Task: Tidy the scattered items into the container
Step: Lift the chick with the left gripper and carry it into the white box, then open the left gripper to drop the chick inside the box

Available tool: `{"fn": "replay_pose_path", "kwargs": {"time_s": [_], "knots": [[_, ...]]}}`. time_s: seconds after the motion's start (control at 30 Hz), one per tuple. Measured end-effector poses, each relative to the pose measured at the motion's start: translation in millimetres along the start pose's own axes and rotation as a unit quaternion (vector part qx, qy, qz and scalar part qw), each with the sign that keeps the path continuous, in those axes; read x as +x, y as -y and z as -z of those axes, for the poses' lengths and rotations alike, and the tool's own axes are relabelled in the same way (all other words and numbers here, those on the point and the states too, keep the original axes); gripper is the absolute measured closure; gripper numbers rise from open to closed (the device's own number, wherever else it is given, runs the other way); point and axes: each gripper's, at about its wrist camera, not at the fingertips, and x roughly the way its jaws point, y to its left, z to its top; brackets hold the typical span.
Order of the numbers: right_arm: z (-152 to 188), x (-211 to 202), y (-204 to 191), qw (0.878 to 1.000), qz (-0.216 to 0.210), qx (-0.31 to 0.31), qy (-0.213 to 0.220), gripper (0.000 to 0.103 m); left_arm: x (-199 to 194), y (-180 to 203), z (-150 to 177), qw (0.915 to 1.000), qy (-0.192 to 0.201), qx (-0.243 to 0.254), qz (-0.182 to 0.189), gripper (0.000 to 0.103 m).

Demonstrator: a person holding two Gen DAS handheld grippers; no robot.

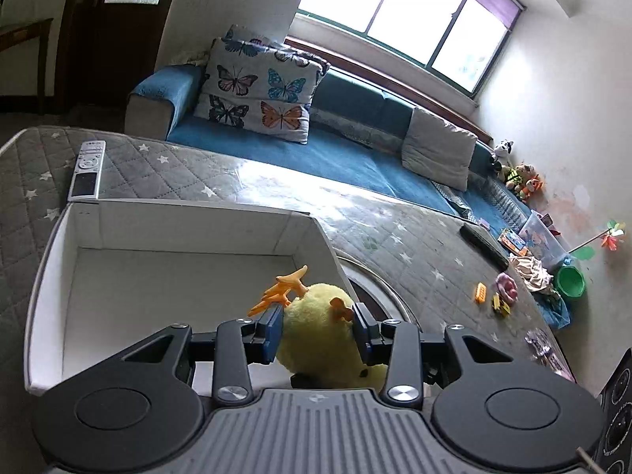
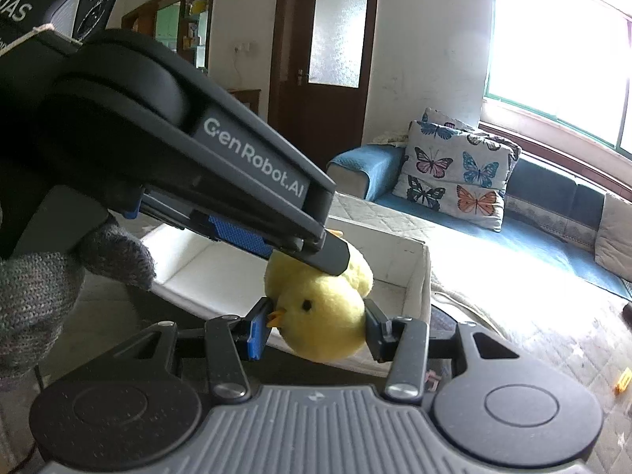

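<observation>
A yellow plush chick (image 1: 320, 335) with orange feet is held by both grippers at once. My left gripper (image 1: 318, 330) is shut on its body, feet pointing up, at the near right corner of the white box (image 1: 75, 233). My right gripper (image 2: 316, 328) is shut on the chick's head (image 2: 322, 322), beak to the left. The left gripper's body (image 2: 221, 166) reaches in from the upper left and presses on the chick's back. The white box (image 2: 418, 272) lies just behind the chick and holds nothing that I can see.
The box stands on a grey quilted star-pattern surface (image 1: 189, 166). A remote control (image 1: 87, 170) lies beyond its far left corner. Small yellow toys (image 1: 491, 300), a pink toy (image 1: 506, 285) and a dark remote (image 1: 484, 245) lie to the right. A blue sofa (image 1: 316, 150) with butterfly cushions is behind.
</observation>
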Motion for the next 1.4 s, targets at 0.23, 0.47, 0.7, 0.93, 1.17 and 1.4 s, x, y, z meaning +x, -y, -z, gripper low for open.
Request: {"fn": "replay_pose_path", "kwargs": {"time_s": [0.23,0.47,0.7,0.93,1.17,1.4], "knots": [[-5,40,18,1.0,0.001,0.01,-0.017,0.055,35,-15,-16,0.9996,-0.02,-0.02,0.002,0.063],[2,59,27,0.999,0.006,0.021,-0.039,0.054,69,-27,-17,0.9978,-0.048,-0.045,0.008,0.064],[7,55,28,0.999,0.01,0.022,-0.042,0.053,87,-32,-10,0.9964,-0.066,-0.053,0.012,0.064],[9,49,30,0.999,0.013,0.029,-0.039,0.053,95,-30,-2,0.9953,-0.083,-0.049,0.01,0.065],[11,40,29,0.999,0.018,0.033,-0.035,0.053,89,-23,-2,0.9962,-0.08,-0.035,0.004,0.064],[11,26,29,0.999,0.024,0.038,-0.026,0.053,72,-18,-3,0.9977,-0.064,-0.023,-0.004,0.064]]}}
